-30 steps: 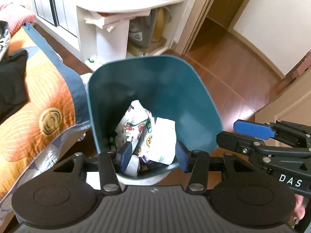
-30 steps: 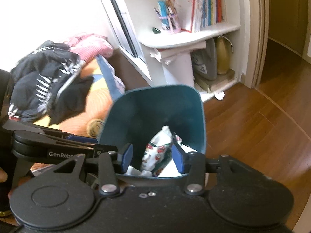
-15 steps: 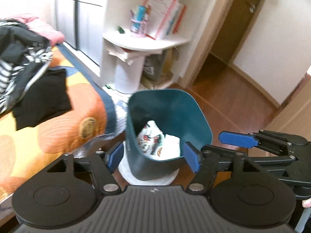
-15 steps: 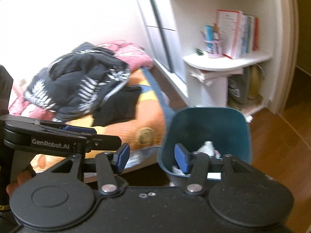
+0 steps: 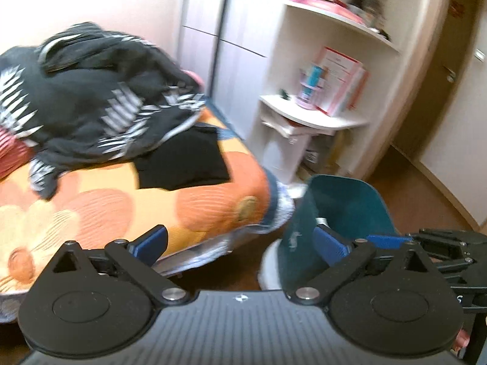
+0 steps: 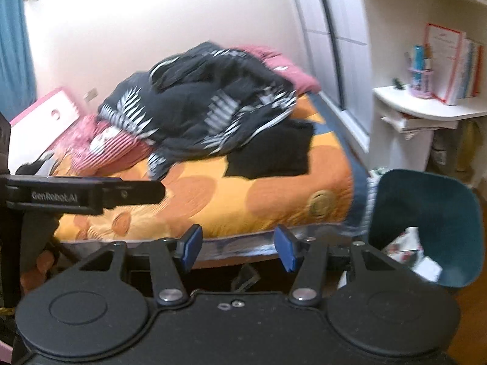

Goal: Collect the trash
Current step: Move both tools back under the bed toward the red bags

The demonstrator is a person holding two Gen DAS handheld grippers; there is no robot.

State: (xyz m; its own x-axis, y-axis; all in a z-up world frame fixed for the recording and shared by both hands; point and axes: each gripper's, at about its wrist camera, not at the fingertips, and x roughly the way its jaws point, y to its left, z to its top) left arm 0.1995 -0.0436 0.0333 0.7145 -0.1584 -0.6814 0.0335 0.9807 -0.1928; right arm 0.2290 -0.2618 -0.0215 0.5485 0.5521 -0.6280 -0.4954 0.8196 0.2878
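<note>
Smooth, seemingly plastic teal bin (image 6: 426, 213); quilted cloth bedspread (image 6: 213, 200)

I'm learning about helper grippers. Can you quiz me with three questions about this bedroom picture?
1. True or false: the left gripper holds trash.
2. Where is the printed wrapper? A) on the bed B) in the teal bin C) on the shelf
3. What lies on the orange bedspread?

Key: 1 false, its jaws are open and empty. 2 B. 3 black patterned clothes.
</note>
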